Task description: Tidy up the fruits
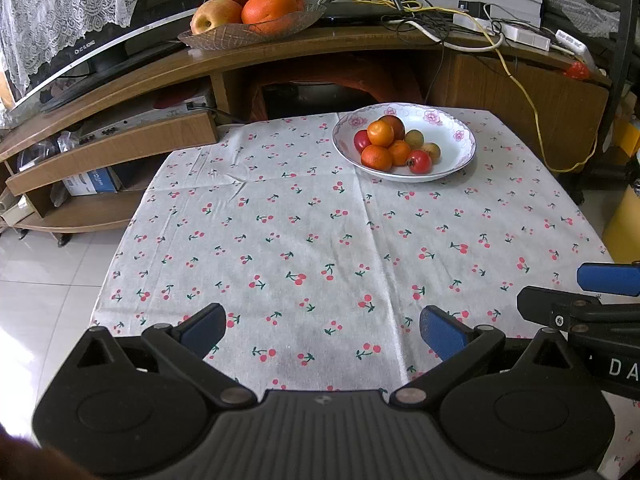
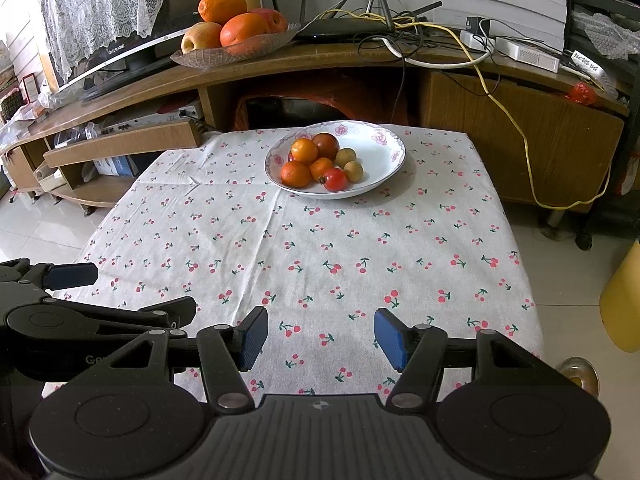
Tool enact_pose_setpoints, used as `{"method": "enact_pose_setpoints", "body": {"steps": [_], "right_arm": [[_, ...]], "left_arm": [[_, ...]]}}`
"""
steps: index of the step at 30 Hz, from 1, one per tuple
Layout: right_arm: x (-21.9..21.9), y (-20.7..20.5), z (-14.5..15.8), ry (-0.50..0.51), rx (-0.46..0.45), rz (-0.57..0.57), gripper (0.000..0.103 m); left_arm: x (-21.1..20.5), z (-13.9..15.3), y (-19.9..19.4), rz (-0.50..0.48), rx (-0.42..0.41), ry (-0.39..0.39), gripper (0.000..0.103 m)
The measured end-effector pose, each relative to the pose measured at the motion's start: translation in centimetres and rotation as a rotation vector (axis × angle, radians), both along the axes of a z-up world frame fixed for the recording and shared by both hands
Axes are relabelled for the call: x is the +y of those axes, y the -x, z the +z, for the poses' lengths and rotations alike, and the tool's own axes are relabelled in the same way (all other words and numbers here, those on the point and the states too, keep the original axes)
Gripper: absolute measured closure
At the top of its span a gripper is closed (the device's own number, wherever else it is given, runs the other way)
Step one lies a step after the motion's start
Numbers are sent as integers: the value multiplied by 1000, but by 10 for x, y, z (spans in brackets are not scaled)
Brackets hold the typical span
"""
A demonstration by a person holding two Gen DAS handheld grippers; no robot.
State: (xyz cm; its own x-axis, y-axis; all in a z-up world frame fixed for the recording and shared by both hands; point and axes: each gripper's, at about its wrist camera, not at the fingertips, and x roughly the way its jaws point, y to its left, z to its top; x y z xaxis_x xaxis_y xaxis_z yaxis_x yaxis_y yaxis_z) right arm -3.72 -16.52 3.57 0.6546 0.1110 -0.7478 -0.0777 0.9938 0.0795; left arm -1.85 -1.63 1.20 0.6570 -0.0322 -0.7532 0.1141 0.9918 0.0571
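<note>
Above tablecloth, both hand-held grippers parted.

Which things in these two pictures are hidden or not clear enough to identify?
- White bowl: fruits under the pile are covered by the upper fruits in both views.
- Glass dish on the cabinet: rear fruit is hidden behind the oranges.
- Right gripper: in the left wrist view the right edge cuts it off.
- Small brownish fruits: kind too small to tell.
</note>
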Motion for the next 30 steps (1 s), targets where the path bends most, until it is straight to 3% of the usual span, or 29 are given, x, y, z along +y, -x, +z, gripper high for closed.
{"method": "enact_pose_setpoints", "body": {"steps": [30], "right_arm": [[0, 2, -2, 0, 3, 7, 44]], "left_arm": [[0, 0, 3, 15, -12, -10, 0]]}}
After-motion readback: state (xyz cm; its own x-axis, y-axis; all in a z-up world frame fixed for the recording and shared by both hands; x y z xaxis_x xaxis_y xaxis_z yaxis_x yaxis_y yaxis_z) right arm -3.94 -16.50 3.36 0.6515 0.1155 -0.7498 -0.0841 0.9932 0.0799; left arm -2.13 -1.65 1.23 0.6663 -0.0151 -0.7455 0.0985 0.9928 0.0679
